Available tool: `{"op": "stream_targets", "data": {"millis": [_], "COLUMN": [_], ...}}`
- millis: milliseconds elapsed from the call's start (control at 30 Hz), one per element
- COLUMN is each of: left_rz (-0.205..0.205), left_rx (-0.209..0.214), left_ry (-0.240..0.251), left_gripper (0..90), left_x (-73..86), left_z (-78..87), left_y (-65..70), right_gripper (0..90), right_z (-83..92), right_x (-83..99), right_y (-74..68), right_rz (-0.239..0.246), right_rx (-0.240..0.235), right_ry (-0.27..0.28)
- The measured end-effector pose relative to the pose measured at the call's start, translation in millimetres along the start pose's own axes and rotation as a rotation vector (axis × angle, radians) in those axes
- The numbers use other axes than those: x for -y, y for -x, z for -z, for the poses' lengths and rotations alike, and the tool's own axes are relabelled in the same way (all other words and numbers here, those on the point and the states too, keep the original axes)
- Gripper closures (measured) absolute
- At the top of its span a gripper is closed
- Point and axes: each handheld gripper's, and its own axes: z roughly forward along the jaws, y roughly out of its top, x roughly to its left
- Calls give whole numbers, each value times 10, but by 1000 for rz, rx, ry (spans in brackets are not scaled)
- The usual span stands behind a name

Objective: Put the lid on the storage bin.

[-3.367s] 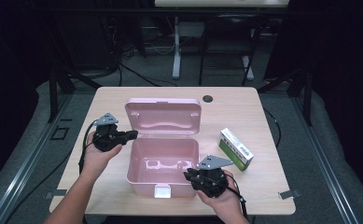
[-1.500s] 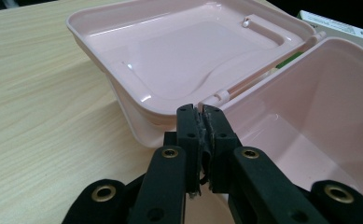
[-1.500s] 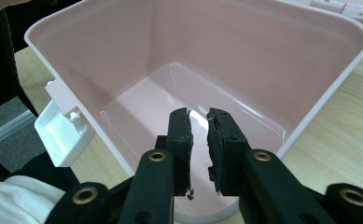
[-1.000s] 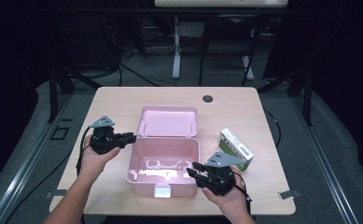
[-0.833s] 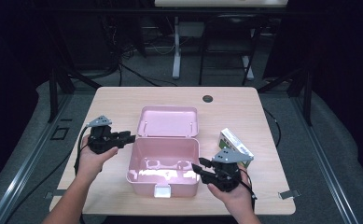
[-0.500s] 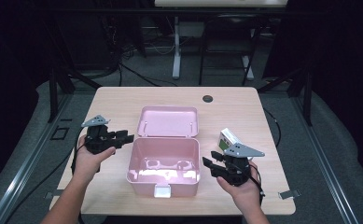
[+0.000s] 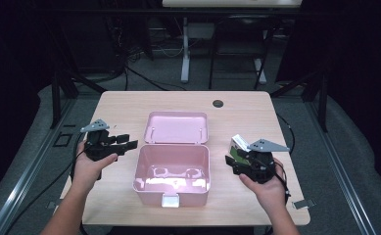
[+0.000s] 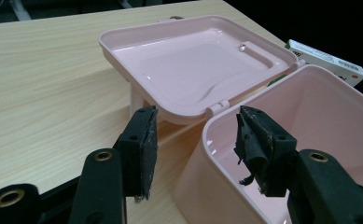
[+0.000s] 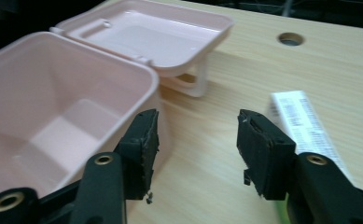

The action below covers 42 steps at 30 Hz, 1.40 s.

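A pink plastic box (image 7: 140,169) stands open mid-table, its lid (image 7: 177,128) laid back flat behind it. My left gripper (image 7: 127,142) hovers just left of the box's rear left corner, a little apart from it. Its jaws have just been opening and stand open with nothing between them. My right gripper (image 7: 232,161) sits right of the box beside a white and green carton (image 7: 238,143). Its jaws have also just been opening, with bare table between them. The left gripper view shows the gripper (image 8: 195,140), lid (image 8: 193,65) and box wall (image 8: 202,172). The right gripper view shows the gripper (image 9: 198,140), box rim (image 9: 100,56) and carton (image 9: 300,126).
A round cable hole (image 7: 218,104) lies in the wooden table (image 7: 129,110) behind the lid, also seen as the hole (image 9: 290,38) in the right gripper view. The box has a white latch (image 7: 169,199) on its front. Dark floor and desk legs surround the table.
The lid has gone from tilted up to lying flat behind the box. My right gripper has moved right, away from the box, to the carton. Both grippers' jaws have widened.
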Motion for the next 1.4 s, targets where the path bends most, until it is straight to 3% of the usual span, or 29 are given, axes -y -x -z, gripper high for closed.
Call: {"op": "stream_targets", "data": {"millis": [33, 167, 267, 333, 367, 633, 767, 967, 1200, 1400], "left_rz": [4, 6, 12, 12, 7, -5, -8, -6, 1, 5], "left_rx": [0, 1, 3, 2, 1, -15, -15, -11, -14, -20], "left_ry": [-1, -6, -12, -14, -12, -1, 1, -3, -8, -8], "left_gripper": [475, 462, 453, 453, 453, 456, 453, 451, 450, 450], "left_x": [-1, -5, -9, -10, -13, -24, -22, -22, -19, -15], "left_z": [8, 13, 3, 4, 14, 65, 73, 67, 74, 72], "left_y": [-1, -14, -18, -18, -16, -18, -34, -36, -50, -57], "right_gripper": [465, 463, 464, 464, 464, 450, 449, 509, 543, 577], "right_z": [-1, -37, -137, -156, -204, -335, -409, -496, -602, -637], "right_x": [-61, -130, -227, -245, -308, -465, -537, -513, -362, -337], "right_y": [82, 164, 261, 278, 309, 395, 467, 542, 695, 741], "right_rz": [19, 6, 11, 13, 24, 72, 87, 101, 66, 44], "right_rx": [33, 28, 29, 28, 33, 59, 94, 118, 137, 131], "right_ry": [-32, -72, -145, -160, -206, -308, -362, -394, -443, -480]}}
